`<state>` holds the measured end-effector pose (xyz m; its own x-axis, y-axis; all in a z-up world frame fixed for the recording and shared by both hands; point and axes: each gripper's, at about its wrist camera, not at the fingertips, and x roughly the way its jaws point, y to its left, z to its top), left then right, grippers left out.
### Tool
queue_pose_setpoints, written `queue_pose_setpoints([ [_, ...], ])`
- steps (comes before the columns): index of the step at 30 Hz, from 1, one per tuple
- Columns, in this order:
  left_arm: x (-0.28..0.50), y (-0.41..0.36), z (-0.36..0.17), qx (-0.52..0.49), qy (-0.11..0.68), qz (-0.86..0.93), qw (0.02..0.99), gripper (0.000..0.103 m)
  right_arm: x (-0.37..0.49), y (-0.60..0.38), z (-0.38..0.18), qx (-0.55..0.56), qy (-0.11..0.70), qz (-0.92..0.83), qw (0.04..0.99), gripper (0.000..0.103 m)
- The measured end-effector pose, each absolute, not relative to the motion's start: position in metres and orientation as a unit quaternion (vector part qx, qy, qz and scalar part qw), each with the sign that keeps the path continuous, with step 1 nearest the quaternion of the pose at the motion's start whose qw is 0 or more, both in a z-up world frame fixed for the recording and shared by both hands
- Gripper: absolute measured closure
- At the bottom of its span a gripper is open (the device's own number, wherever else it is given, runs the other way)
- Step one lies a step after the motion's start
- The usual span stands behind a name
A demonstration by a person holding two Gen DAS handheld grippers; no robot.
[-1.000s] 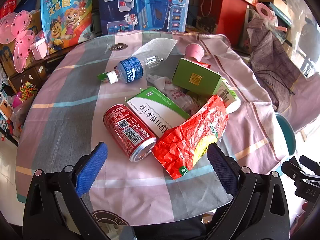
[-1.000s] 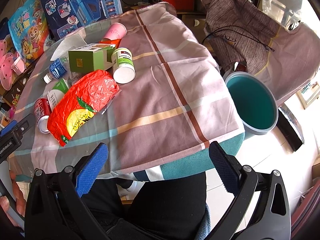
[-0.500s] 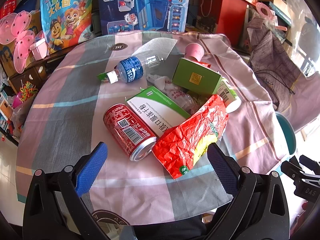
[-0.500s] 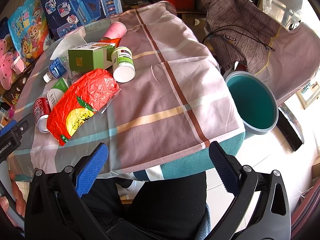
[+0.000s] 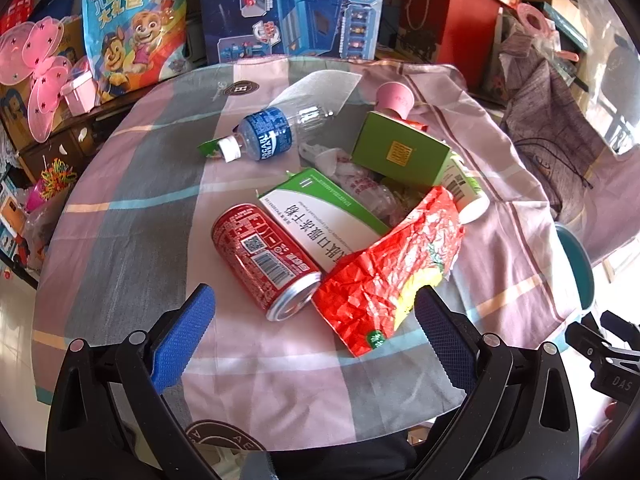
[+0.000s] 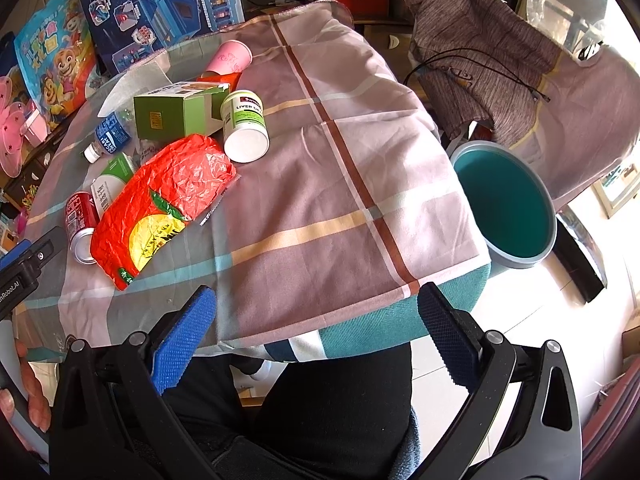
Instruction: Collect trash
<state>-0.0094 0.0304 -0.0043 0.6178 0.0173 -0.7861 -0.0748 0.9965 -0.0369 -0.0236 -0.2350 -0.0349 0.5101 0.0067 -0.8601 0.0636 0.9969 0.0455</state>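
Note:
Trash lies in a heap on the checked tablecloth (image 5: 132, 208): a red soda can (image 5: 264, 258) on its side, a crumpled red snack bag (image 5: 388, 276), a green-and-white box (image 5: 324, 216), a green carton (image 5: 400, 152), a blue-labelled plastic bottle (image 5: 272, 132), a white supplement jar (image 6: 244, 124) and a pink paper cup (image 6: 230, 58). My left gripper (image 5: 314, 334) hangs open just short of the can and bag, holding nothing. My right gripper (image 6: 316, 334) is open over the table's near edge, empty. A teal bin (image 6: 506, 204) stands on the floor to the right.
Toy boxes (image 5: 292, 8) and a cartoon gift bag (image 5: 136, 28) crowd the far side of the table. A grey garment (image 6: 476, 48) drapes a chair beyond the bin. The person's dark-clothed legs (image 6: 332, 408) are below the right gripper. The cloth's right half (image 6: 340, 184) is bare.
Both grippers have drifted slightly; the right wrist view shifted a little so the trash sits a touch further left. No object has moved.

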Motion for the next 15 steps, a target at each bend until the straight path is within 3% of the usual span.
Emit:
queue_pose_setpoints([
  [15,0.047,0.092,-0.022,-0.099,0.488,0.078,0.864,0.003,0.000,-0.237,-0.047,0.034,0.508,-0.015,0.860,0.006],
])
